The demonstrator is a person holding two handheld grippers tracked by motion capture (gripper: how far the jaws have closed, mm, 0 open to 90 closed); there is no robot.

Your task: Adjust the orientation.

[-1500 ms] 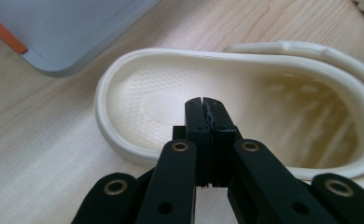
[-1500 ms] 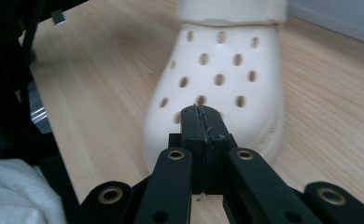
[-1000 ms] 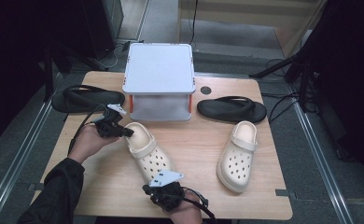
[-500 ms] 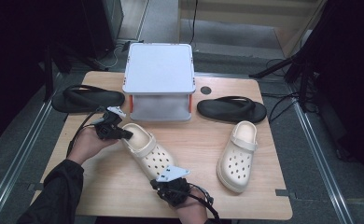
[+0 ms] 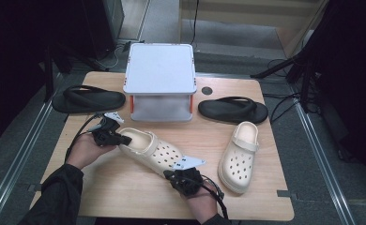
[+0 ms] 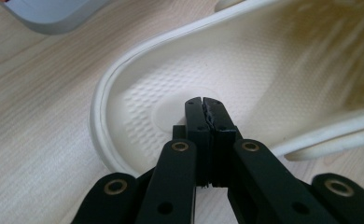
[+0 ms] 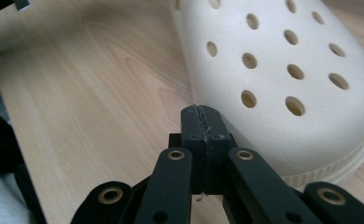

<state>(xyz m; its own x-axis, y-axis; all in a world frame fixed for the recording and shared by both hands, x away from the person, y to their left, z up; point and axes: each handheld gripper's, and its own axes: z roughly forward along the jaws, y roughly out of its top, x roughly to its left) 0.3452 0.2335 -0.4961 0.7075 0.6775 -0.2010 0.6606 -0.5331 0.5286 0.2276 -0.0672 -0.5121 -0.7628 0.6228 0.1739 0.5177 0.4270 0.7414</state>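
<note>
- Slid right since a second ago: right gripper [image 5: 175, 174], jaws clenched empty, nudging toe of near clog [image 5: 152, 149] across table [image 5: 125, 187].
- Sat clenched inside clog's heel cup: left gripper [image 5: 123, 139], pinning it.
- Best pushed low on the sole rim, slowly, heel kept as pivot.
- Read no brand or writing anywhere.

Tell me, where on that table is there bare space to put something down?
Bare wood lies along the near edge of the table, left of the right claw, and at the far right corner beyond the black sandal. It is crowded mid-table, around the clog with the left claw at its heel, the second clog and the white box.
</note>
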